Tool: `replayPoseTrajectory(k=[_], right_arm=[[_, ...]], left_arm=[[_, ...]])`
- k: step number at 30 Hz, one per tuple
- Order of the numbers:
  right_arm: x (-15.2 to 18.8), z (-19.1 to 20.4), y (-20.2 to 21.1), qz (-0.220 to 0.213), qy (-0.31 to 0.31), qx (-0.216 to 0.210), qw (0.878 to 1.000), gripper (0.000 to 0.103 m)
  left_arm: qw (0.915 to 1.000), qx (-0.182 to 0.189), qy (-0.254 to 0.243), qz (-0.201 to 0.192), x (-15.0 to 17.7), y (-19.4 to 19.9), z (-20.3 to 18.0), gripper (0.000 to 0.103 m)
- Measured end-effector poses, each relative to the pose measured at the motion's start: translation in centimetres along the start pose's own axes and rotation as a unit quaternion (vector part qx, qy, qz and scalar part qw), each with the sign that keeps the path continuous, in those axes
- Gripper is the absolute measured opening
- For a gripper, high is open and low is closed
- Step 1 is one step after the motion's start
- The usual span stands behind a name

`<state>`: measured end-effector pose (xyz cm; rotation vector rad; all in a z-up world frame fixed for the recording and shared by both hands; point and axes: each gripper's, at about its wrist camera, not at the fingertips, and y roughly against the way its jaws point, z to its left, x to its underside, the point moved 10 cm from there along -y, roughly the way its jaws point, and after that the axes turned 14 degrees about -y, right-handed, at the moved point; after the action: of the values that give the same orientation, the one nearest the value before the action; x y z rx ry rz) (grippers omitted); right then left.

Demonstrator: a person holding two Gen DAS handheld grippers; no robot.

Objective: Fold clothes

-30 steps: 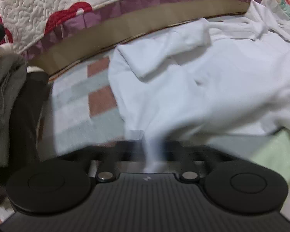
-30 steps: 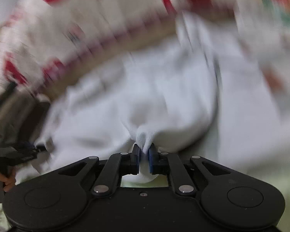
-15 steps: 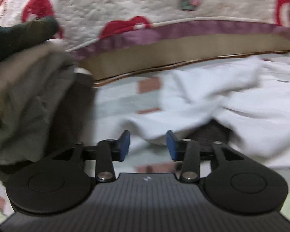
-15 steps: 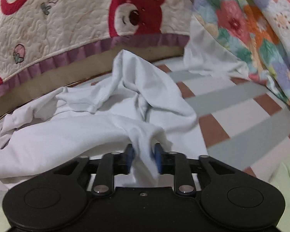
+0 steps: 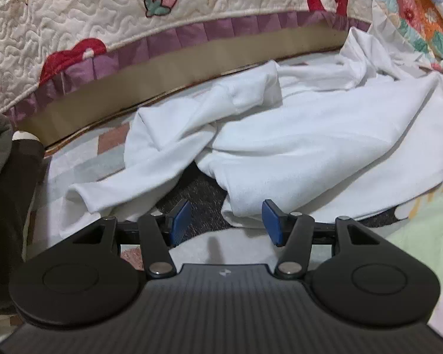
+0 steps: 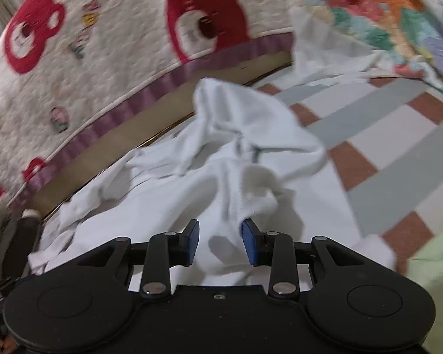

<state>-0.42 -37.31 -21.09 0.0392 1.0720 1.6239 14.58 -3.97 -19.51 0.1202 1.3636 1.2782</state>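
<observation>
A crumpled white garment (image 5: 310, 135) lies on the checked bed sheet (image 5: 82, 162), its near edge just past my left gripper (image 5: 226, 221). That gripper's jaws are opening, and only a dark patch of cloth (image 5: 200, 200) shows in the gap between the blue pads. In the right wrist view the same white garment (image 6: 221, 177) is bunched in front of my right gripper (image 6: 220, 240). Its jaws are opening too; a fold of the cloth hangs by the right pad (image 6: 249, 243) but is not pinched.
A quilted cover with red bears (image 5: 133, 14) and a purple frill rises behind the garment. A floral quilt (image 6: 398, 20) lies at the right. Grey and dark clothes (image 5: 3, 177) are piled at the left. Pale green fabric (image 5: 428, 230) borders the near right.
Both grippers were shut on the white garment a second ago and have since let it go. The garment has dropped onto the bed. The left view swung left, then back right.
</observation>
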Motion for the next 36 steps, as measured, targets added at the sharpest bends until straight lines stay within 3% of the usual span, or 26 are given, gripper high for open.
replayPoseTrajectory(k=[5, 8, 11, 12, 14, 15, 18, 20, 21, 22, 24, 25, 26, 29, 31, 33, 36], right_arm=[[1.6, -0.7, -1.4, 0.047, 0.003, 0.039, 0.998, 0.044], [2.1, -2.5, -2.4, 0.05, -0.022, 0.056, 0.997, 0.057], [2.3, -3.6, -3.4, 0.036, -0.028, 0.054, 0.997, 0.061], [2.1, -3.1, -3.5, 0.029, -0.011, 0.047, 0.998, 0.06], [2.1, -1.6, -3.6, 0.021, 0.039, 0.03, 0.999, 0.032], [2.1, -0.7, -3.5, 0.021, 0.063, 0.016, 0.998, 0.017], [2.3, 1.9, -2.6, 0.014, 0.093, -0.033, 0.995, 0.012], [2.0, 2.8, -1.8, 0.023, 0.07, -0.075, 0.994, 0.012], [1.7, 3.0, -1.3, 0.03, 0.044, -0.103, 0.993, 0.011], [1.1, 3.2, -0.6, 0.044, -0.008, -0.161, 0.986, 0.011], [-0.5, 3.4, 1.0, 0.072, -0.118, -0.286, 0.948, 0.011], [-1.2, 3.4, 1.5, 0.077, -0.149, -0.32, 0.932, 0.011], [-1.2, 3.2, 1.3, 0.078, -0.151, -0.314, 0.934, 0.011], [-0.6, 2.5, 0.3, 0.08, -0.131, -0.259, 0.954, 0.011], [0.0, 2.2, -0.4, 0.086, -0.119, -0.23, 0.962, 0.011], [1.0, 2.3, -1.1, 0.102, -0.116, -0.222, 0.963, 0.011], [1.4, 2.5, -1.7, 0.107, -0.1, -0.214, 0.966, 0.014]], left_arm=[[0.9993, 0.012, 0.026, 0.024, 0.4, -2.2, 0.8, 0.06], [0.9981, -0.009, 0.048, 0.038, 0.6, -3.4, 1.7, 0.067], [0.9972, -0.022, 0.067, 0.028, 0.2, -3.5, 2.1, 0.07], [0.9973, -0.026, 0.062, 0.028, 0.0, -3.7, 2.1, 0.071], [0.9978, -0.03, 0.051, 0.029, -0.5, -4.0, 2.0, 0.071], [0.998, -0.027, 0.051, 0.027, -0.9, -4.2, 2.0, 0.071], [0.9951, 0.022, 0.094, 0.021, -1.4, -4.8, 2.0, 0.071], [0.9825, 0.074, 0.17, 0.022, -1.1, -5.0, 2.4, 0.064], [0.9724, 0.103, 0.208, 0.021, -0.9, -5.0, 2.6, 0.039], [0.9633, 0.131, 0.234, 0.013, -1.0, -4.8, 2.6, 0.019], [0.9615, 0.138, 0.238, 0.004, -1.3, -4.0, 2.5, 0.014], [0.968, 0.128, 0.216, 0.002, -1.5, -3.6, 2.3, 0.014], [0.9746, 0.116, 0.191, 0.0, -1.7, -3.2, 2.1, 0.014], [0.9949, 0.071, 0.067, -0.024, -2.5, -1.9, 0.5, 0.017], [0.9983, 0.034, -0.02, -0.042, -3.0, -1.0, -0.8, 0.044], [0.9967, 0.022, -0.06, -0.05, -3.5, -0.7, -1.8, 0.047], [0.9972, 0.006, -0.064, -0.038, -4.5, -1.8, -2.1, 0.047]])
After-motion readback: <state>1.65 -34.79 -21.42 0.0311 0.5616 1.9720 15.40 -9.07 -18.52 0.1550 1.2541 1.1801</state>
